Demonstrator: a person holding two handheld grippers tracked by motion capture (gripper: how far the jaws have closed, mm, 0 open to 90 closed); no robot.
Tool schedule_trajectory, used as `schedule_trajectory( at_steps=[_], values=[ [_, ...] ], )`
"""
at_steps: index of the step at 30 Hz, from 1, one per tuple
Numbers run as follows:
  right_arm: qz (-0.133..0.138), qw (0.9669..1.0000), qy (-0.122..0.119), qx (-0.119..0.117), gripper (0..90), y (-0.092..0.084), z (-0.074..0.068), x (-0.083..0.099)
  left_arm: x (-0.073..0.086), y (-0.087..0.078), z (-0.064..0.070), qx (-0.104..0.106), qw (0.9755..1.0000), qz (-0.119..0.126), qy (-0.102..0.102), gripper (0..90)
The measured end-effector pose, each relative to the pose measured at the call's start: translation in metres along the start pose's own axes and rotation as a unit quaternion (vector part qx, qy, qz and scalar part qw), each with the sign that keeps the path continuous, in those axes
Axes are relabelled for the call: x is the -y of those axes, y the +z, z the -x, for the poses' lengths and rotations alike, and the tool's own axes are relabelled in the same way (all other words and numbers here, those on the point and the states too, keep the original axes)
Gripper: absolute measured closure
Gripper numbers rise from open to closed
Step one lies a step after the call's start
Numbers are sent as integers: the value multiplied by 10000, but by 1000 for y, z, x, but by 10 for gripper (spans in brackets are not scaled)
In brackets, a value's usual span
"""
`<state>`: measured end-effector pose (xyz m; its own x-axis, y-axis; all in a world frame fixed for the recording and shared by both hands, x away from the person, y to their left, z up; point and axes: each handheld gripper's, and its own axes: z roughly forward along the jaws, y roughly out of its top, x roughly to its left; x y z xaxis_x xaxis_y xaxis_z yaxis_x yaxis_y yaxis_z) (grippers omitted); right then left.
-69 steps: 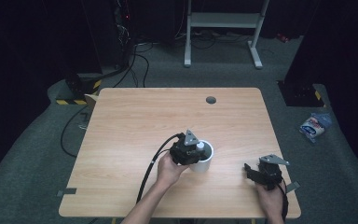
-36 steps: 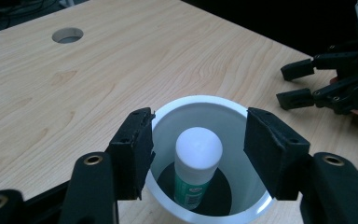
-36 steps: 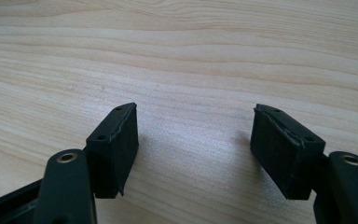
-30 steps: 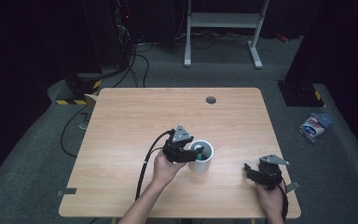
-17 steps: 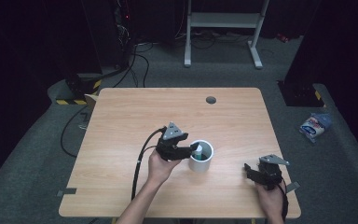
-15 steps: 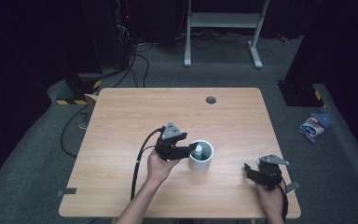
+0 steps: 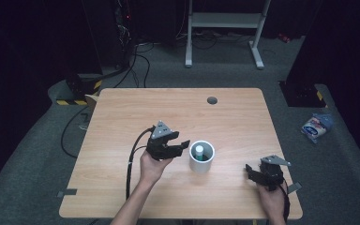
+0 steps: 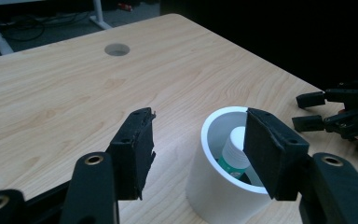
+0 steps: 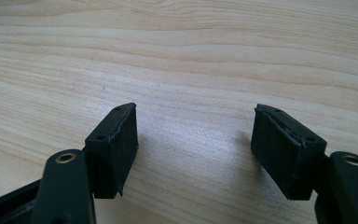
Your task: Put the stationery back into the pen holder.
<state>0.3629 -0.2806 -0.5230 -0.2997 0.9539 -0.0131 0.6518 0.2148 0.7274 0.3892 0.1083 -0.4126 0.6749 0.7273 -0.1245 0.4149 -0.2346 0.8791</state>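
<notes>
Left gripper (image 7: 183,145) has backed leftward off the white cylindrical plastic cup (image 7: 201,157), jaws open and empty; cup with upright green-and-white bottle (image 8: 233,154) stands mid-counter (image 7: 122,122) just right of it, nearer than open-jawed, empty right gripper (image 7: 249,169).

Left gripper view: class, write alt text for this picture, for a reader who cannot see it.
Two black jaws of the left gripper stand open and empty just in front of a white cup on a wooden table. A small white-capped bottle with a green label stands inside the cup. The right gripper rests at the far right edge.
</notes>
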Motion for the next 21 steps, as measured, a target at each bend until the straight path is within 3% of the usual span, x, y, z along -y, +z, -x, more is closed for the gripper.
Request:
schedule_trajectory(
  at_steps=[9, 21],
  values=[
    [6, 10000, -10, 2, 317, 0, 0, 0, 5, -11, -7, -155, 9999, -65, 28, 420],
    [-3, 10000, 5, -2, 317, 0, 0, 0, 9, -27, -19, -294, 9994, 80, -148, 416]
  ],
)
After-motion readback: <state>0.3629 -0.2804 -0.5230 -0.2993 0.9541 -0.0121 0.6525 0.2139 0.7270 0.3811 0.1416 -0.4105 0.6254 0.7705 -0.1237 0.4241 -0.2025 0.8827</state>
